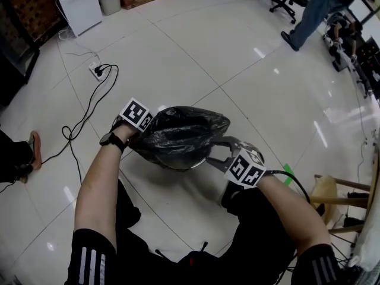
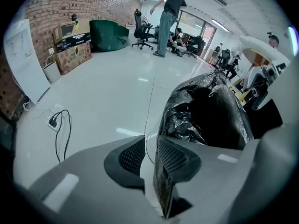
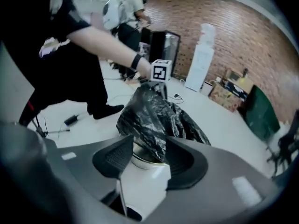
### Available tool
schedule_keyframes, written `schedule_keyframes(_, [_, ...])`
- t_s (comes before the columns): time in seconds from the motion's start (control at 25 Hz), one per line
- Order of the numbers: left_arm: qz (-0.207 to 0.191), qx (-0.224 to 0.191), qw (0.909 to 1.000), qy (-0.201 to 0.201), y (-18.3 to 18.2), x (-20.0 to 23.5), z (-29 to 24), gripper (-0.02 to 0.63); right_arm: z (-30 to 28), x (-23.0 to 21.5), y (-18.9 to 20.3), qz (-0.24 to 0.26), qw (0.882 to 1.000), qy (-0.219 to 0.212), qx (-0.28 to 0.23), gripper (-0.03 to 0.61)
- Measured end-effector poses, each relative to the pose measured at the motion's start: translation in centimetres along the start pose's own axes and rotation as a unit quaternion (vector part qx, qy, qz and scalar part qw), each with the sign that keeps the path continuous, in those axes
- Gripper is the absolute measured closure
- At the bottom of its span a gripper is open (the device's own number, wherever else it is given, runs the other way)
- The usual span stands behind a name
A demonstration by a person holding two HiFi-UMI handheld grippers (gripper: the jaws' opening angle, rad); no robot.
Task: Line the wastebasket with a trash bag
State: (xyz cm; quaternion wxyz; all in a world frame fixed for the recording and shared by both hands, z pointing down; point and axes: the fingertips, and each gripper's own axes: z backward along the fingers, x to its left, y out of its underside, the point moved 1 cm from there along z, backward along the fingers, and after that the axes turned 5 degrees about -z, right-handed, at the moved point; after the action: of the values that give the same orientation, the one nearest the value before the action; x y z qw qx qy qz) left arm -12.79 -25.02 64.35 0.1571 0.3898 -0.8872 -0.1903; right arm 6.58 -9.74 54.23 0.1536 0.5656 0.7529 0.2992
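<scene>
A crumpled black trash bag (image 1: 181, 132) is draped over a shiny metal wastebasket (image 1: 173, 162) that stands on the white tiled floor in front of me. My left gripper (image 1: 135, 136) is at the bag's far left edge. In the right gripper view the bag (image 3: 154, 120) rises to a peak at the left gripper (image 3: 162, 90), which looks shut on the film. In the left gripper view its jaws (image 2: 149, 146) stand narrowly apart, with the bag (image 2: 205, 115) just to the right. My right gripper (image 1: 211, 156) is open beside the near right rim, holding nothing (image 3: 148, 143); the basket rim (image 3: 140, 160) shows beyond it.
A power strip with a black cable (image 1: 98, 70) lies on the floor to the left. A wooden stool (image 1: 344, 195) stands close on the right. Far off are a white appliance (image 1: 77, 5), a small bin (image 1: 110, 0) and a person walking (image 1: 314, 10).
</scene>
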Motion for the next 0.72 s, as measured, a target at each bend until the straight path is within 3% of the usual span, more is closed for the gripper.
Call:
schedule_keyframes(0.08, [-0.001, 0.0, 1.0, -0.001, 0.1, 0.2, 0.1, 0.535, -1.5, 0.8, 0.2, 0.061, 0.998, 0.012, 0.024, 0.353])
schedule_keyframes(0.2, [-0.002, 0.0, 1.0, 0.0, 0.1, 0.3, 0.2, 0.535, -3.5, 1.2, 0.5, 0.098, 0.994, 0.015, 0.05, 0.351])
schedule_keyframes(0.32, [-0.003, -0.001, 1.0, -0.001, 0.0, 0.1, 0.3, 0.535, -4.9, 1.2, 1.3, 0.1, 0.992, 0.007, 0.08, 0.375])
schedule_keyframes(0.4, [-0.004, -0.001, 1.0, -0.001, 0.0, 0.1, 0.3, 0.535, -5.1, 1.1, 1.5, 0.097, 0.992, 0.005, 0.084, 0.505])
schedule_keyframes(0.48, [-0.005, 0.0, 1.0, 0.0, 0.1, 0.1, 0.3, 0.534, -4.8, 1.3, 1.3, 0.094, 0.993, 0.002, 0.078, 0.572])
schedule_keyframes(0.72, [-0.01, 0.001, 0.9999, 0.0, 0.2, 0.1, 0.5, 0.534, -2.8, 3.6, 1.8, 0.075, 0.993, -0.045, 0.075, 0.572])
